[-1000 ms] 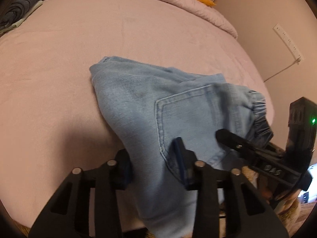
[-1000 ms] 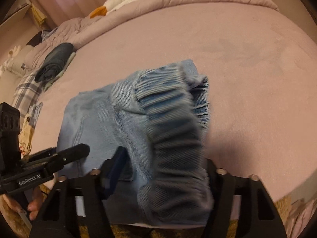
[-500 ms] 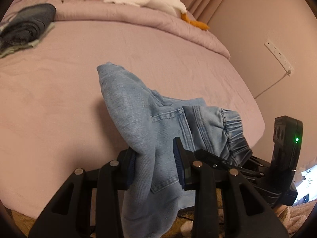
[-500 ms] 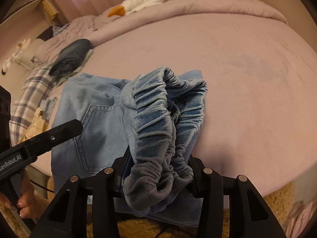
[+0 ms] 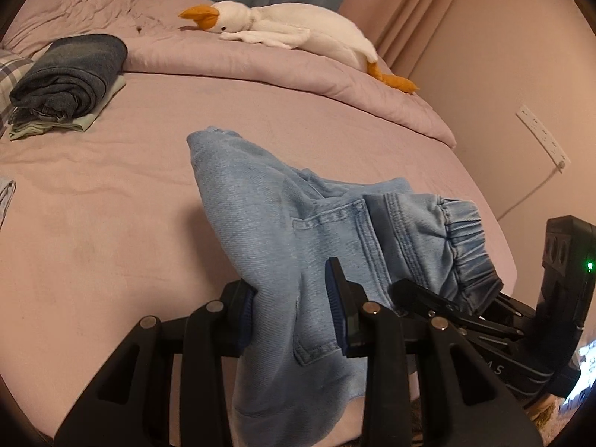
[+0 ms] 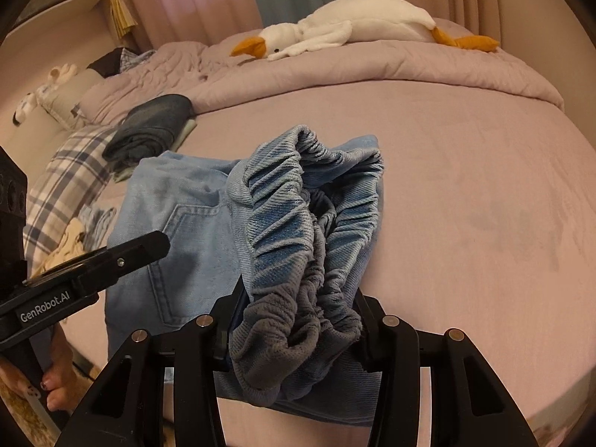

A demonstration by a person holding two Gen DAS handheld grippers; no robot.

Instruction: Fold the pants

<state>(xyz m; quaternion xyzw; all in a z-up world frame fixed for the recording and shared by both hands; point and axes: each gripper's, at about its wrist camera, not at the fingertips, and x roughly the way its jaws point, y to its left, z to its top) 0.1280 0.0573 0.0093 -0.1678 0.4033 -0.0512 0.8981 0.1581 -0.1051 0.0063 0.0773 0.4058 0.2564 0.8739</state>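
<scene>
Light blue denim pants (image 5: 283,223) with an elastic waistband are held up over the near edge of the pink bed (image 5: 111,186). My left gripper (image 5: 292,316) is shut on a fold of the pants by the back pocket; cloth hangs below it. My right gripper (image 6: 298,320) is shut on the bunched elastic waistband (image 6: 298,231), which hides its fingertips. The right gripper also shows at the right of the left wrist view (image 5: 447,309), and the left gripper shows at the left of the right wrist view (image 6: 111,257).
A white goose plush (image 5: 290,29) lies on the rumpled duvet at the far side. Folded dark clothes (image 5: 70,74) are stacked at the far left. A plaid cloth (image 6: 70,182) and small items lie left. A wall socket and cable (image 5: 544,145) are on the right.
Both grippers have lifted and tilted upward with the pants, so more of the far bed shows. The pants have risen off the bed and hang from both grippers.
</scene>
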